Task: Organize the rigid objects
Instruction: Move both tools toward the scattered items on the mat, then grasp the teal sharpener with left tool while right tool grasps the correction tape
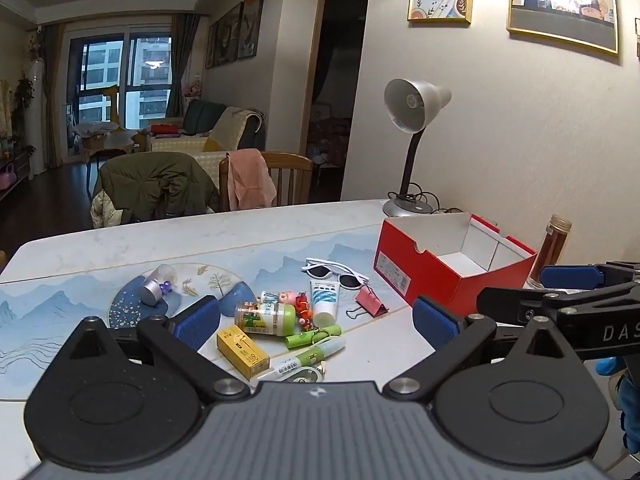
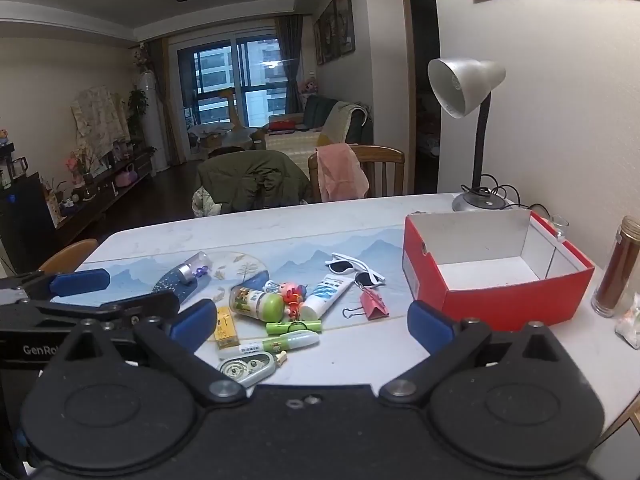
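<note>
Clutter (image 2: 280, 312) beside red box (image 2: 500, 304)

Each camera sits just behind its own claw, looking forward and slightly down along the open fingers across the surface (image 1: 280, 224). The left claw (image 1: 316, 320) faces the heap of small things head-on, with the red box (image 1: 448, 276) ahead to its right. The right claw (image 2: 312, 322) looks from further right, the box (image 2: 500, 292) nearer. Both views share heap, box, lamp (image 1: 412, 108) and the other claw's tip.
</note>
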A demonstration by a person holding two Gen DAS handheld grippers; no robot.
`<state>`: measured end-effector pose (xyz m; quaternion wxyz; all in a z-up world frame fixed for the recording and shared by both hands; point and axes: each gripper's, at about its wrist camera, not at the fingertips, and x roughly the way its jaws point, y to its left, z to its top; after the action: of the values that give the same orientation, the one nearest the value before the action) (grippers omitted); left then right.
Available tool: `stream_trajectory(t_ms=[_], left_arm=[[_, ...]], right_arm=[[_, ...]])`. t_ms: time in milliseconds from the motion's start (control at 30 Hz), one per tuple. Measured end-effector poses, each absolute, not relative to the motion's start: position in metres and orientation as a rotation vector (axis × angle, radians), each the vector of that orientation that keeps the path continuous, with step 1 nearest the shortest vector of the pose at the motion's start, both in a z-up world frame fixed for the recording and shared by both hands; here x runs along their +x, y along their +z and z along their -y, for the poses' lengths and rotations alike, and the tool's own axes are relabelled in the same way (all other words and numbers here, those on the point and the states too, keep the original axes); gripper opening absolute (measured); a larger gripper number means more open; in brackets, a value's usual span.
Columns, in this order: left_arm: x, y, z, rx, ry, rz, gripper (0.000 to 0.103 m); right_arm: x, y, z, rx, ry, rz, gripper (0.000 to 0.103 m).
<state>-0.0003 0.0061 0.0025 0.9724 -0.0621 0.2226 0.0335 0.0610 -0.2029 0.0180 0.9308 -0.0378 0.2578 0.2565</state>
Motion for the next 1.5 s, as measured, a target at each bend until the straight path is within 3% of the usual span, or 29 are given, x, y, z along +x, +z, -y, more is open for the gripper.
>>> stream_trajectory(t_ms=[700, 1500], left_arm=[[0.001, 0.002, -0.019, -0.154, 0.093, -0.466, 0.103], [0.024, -0.031, -0.072, -0.213, 0.195, -0.537, 0.103]], right_arm=[[0.063, 0.019, 0.191, -0.085, 0.543, -0.54, 0.101], [0.097, -0.011, 0.157, -0.087, 0.545, -0.697, 0.098]])
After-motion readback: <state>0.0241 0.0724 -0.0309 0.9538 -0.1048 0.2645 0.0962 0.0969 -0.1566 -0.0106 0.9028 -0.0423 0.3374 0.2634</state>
